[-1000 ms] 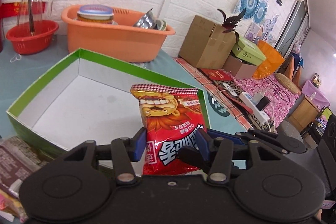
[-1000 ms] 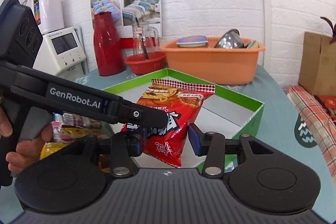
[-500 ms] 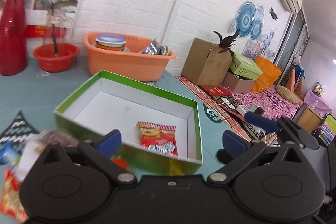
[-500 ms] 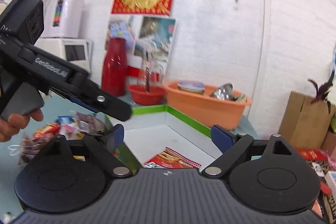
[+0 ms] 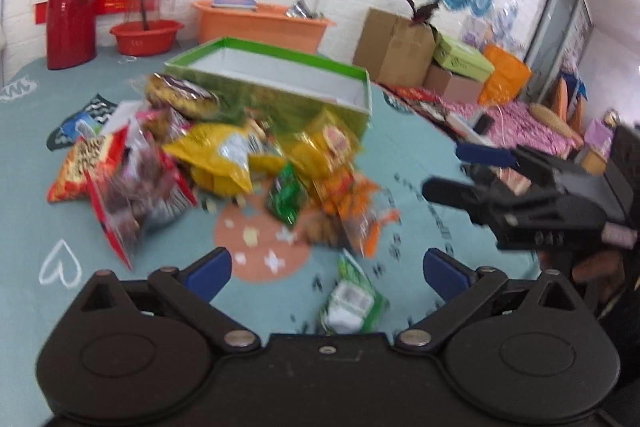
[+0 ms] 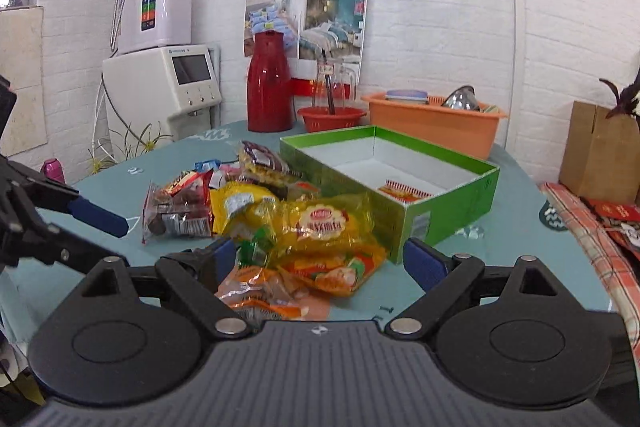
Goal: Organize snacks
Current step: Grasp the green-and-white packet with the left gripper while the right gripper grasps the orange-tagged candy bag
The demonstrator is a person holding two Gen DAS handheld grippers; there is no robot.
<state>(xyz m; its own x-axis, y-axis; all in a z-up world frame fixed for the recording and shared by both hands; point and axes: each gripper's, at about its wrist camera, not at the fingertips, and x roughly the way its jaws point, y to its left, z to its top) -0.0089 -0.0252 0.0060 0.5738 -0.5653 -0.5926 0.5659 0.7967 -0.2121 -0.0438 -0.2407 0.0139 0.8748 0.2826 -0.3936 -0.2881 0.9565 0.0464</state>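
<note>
- Now both grippers are being held back from the green box (image 6: 448, 195), with 1 red packet (image 6: 404, 191) lying flat inside it near the front wall.
- Left gripper (image 5: 326, 269): its jaws have just been opening and are being carried spread wide, with nothing between them; a small green-and-white packet (image 5: 354, 301) is lying on the cloth just ahead of them.
- Right gripper (image 6: 316, 261): its jaws have likewise just been opening and are standing wide apart, empty, with the near edge of the snack pile (image 6: 280, 223) being framed between them.
- The pile is lying on the blue tablecloth (image 6: 500, 227), touching the box's front wall, so a short carry is being called for, in all likelihood.
- The next pick is best being made from the loose outer edge: the orange packet (image 6: 276, 297) nearest the right gripper looks free of the others, while the yellow bags (image 6: 320, 223) are being overlapped by neighbours.
- A crimped seam or corner is better being pinched than a puffy middle, since film bags are likely to slip or be crushed.
- The left view is blurred, so print on the packets cannot be read.
- Space in the box is being kept best if each packet is laid flat beside the red one, not on it.
</note>
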